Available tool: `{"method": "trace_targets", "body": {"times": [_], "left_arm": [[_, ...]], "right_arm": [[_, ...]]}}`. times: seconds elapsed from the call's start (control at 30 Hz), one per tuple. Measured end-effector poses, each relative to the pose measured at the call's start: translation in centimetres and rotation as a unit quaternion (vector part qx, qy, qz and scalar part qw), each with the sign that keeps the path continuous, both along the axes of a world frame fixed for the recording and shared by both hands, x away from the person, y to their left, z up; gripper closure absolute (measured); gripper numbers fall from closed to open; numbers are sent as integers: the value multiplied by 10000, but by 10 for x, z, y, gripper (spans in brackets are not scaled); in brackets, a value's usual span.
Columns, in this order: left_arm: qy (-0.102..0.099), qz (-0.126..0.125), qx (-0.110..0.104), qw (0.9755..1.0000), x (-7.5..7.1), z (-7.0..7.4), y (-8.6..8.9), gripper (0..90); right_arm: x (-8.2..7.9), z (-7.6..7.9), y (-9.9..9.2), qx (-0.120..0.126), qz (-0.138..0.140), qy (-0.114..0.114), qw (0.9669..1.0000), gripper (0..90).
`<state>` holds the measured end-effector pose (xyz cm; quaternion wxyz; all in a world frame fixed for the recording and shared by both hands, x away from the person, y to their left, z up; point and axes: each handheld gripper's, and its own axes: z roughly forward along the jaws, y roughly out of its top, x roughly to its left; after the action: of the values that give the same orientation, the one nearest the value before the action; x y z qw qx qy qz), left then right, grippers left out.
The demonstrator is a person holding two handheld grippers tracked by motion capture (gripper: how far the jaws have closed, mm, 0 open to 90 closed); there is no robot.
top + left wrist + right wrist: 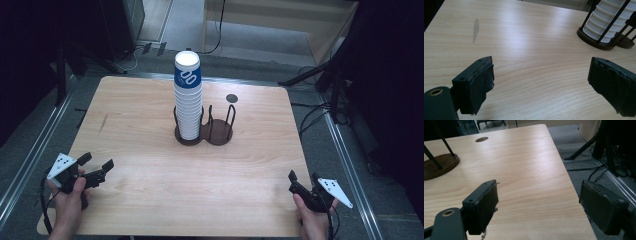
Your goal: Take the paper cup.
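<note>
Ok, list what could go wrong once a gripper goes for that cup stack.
1. The stack of cups rises well above the rods of its holder, so a sideways nudge near the top could probably tip the upper cups.
2. The cups sit nested tightly; lifting the top one may drag several along.
3. Both the left gripper and the right gripper stand open at the near corners, so the reach is long and could clip the empty holder's rods.

The left gripper [541, 85] hung over the bare wooden table [529, 37], jaws wide apart with nothing between them. A stack of white ribbed cups [602, 22] stood in a dark wire holder [599, 41] upper right.
</note>
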<state>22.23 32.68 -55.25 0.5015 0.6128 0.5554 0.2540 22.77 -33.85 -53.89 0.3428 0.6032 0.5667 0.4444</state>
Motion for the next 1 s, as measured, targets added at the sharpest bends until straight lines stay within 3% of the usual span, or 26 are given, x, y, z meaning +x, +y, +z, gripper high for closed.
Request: {"method": "trace_targets", "body": {"times": [0.13, 0.33, 0.47, 0.63, 1.0], "left_arm": [[9, 4, 14, 10000, 0, 0, 0, 74], [10, -30, 42, 10000, 0, 0, -1, 73], [58, -18, 50, 10000, 1, 0, 0, 74], [78, -27, 87, 9999, 2, 0, -1, 73], [99, -30, 73, 9999, 2, 0, -2, 74]], "right_arm": [[2, -1, 6, -218, 39, 9, 9998, 158], [4, 20, 24, -177, 132, -278, 9994, 159], [9, 35, 38, -270, 186, -273, 9991, 158], [15, 51, 57, -450, 457, -372, 9973, 158], [30, 79, 94, -503, 875, -501, 9936, 154]]}}
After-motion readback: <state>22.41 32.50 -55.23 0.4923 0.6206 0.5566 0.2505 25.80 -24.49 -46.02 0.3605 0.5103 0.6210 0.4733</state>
